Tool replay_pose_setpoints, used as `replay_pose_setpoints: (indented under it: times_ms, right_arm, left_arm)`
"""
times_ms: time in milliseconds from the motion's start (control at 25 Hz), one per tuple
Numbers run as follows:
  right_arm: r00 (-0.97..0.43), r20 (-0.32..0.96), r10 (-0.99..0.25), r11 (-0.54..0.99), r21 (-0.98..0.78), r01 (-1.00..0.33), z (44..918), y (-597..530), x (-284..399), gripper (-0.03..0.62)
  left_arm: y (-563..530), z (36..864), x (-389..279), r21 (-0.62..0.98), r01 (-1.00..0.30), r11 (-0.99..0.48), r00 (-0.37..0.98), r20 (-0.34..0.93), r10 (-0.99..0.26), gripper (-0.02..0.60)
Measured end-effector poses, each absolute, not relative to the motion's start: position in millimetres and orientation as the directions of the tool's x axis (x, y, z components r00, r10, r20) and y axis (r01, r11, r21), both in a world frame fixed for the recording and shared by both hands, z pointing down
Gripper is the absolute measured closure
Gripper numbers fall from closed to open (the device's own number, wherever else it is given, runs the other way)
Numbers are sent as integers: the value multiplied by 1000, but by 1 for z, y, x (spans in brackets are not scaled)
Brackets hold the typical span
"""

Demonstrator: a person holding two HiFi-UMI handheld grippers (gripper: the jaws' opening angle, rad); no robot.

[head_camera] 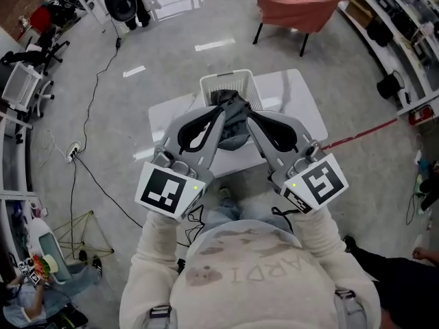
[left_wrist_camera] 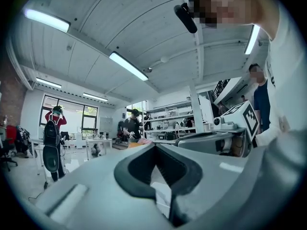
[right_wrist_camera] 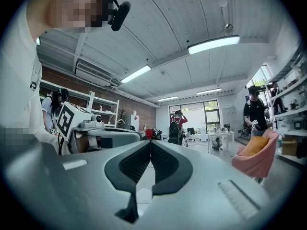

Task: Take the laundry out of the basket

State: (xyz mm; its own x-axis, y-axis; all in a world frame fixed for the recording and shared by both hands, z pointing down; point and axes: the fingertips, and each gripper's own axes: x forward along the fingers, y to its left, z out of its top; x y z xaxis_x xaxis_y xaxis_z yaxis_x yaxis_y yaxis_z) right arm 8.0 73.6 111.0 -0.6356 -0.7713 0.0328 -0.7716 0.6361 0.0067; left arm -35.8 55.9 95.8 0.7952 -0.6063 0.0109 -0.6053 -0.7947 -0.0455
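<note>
A white laundry basket point(head_camera: 230, 84) stands on a white table point(head_camera: 298, 101) in the head view, with dark grey laundry point(head_camera: 234, 130) in it. My left gripper point(head_camera: 223, 110) and my right gripper point(head_camera: 247, 114) are held level side by side in front of my chest, and their tips overlap the basket in that view. Both are shut with nothing between the jaws. In the left gripper view the left gripper point(left_wrist_camera: 154, 146) has its jaws together, and the right gripper point(right_wrist_camera: 150, 143) shows the same in the right gripper view. Neither gripper view shows the basket or the laundry.
A pink armchair point(head_camera: 302, 5) stands beyond the table. A cable point(head_camera: 89, 115) runs over the grey floor at the left. Shelves line the right wall. A person with a backpack point(right_wrist_camera: 176, 127) and another person point(left_wrist_camera: 132, 124) stand farther off in the room.
</note>
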Motion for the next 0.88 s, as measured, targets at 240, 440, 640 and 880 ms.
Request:
replay_pose_setpoints:
  times_ms: [240,440,640,880]
  right_arm:
    - [-612,70,-788,614,10,-790,120,35,6,565]
    - [-611,98,-785,615,6,-789,131,10,9,565]
    - [-626,146,-766,632,-7,-775,152,-19,10,565]
    - [-644,227,-731,655,-31,-755,193,-63,15,561]
  left_arm:
    - [23,107,-34,-9,-567,-823,823,20,-567,581]
    - [1,120,-27,-1,-552,-834,833,36,-552,581]
    - [-24,127,-27,11,-552,-834,834,12,-552,581]
    - [-64,148,-20,-4,-565,-825,825,10,-565,581]
